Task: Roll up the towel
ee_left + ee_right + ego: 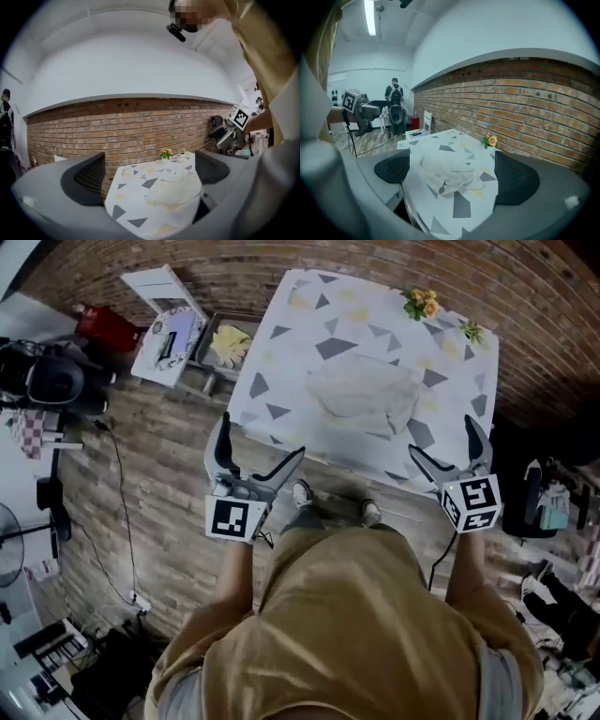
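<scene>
Before towel point(361, 395), left tongs point(262, 437), right tongs point(442, 435) agape

Towel point(364, 396) on table point(281, 352), flowers point(421, 303) behind.

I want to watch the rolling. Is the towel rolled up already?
Not rolled. The towel lies in a loose, crumpled heap on the tablecloth; no tidy roll shows.
</scene>
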The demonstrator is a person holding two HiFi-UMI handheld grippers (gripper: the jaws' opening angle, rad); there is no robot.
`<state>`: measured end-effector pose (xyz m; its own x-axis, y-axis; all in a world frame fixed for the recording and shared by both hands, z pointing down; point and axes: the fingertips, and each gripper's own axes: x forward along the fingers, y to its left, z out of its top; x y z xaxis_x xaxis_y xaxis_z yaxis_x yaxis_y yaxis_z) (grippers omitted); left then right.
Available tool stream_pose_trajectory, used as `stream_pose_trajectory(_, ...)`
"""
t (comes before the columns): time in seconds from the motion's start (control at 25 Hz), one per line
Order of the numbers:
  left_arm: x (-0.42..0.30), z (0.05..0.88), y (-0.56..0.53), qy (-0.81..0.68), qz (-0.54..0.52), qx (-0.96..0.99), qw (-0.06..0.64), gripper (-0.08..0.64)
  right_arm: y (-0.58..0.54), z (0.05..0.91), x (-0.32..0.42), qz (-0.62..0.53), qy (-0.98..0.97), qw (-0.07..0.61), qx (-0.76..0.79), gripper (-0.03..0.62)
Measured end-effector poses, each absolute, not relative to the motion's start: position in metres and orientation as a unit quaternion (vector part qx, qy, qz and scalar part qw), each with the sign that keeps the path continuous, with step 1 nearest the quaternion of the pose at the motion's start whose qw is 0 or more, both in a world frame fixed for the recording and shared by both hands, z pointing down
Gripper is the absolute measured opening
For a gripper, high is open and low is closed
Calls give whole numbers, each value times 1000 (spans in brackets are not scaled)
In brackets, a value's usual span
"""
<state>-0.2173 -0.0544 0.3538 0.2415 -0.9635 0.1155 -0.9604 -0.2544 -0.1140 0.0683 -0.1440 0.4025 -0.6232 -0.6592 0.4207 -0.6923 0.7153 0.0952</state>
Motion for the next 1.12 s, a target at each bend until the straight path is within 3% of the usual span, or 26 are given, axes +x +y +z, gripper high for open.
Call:
stream_pose_trajectory(0.28, -239, 382, -101, 509, -81, -857, -11, 626, -103, 409, 50, 43, -849, 268, 453, 540)
stream_pose_trajectory(0.6, -186, 389, -125, 415, -67, -907, 9, 624, -67, 404, 82, 59, -806, 269, 525, 540)
stream_pose_trajectory(1.12, -169, 372, -128, 470, -86, -878, 35, 624, -97, 414, 94, 45, -844, 249, 472, 537)
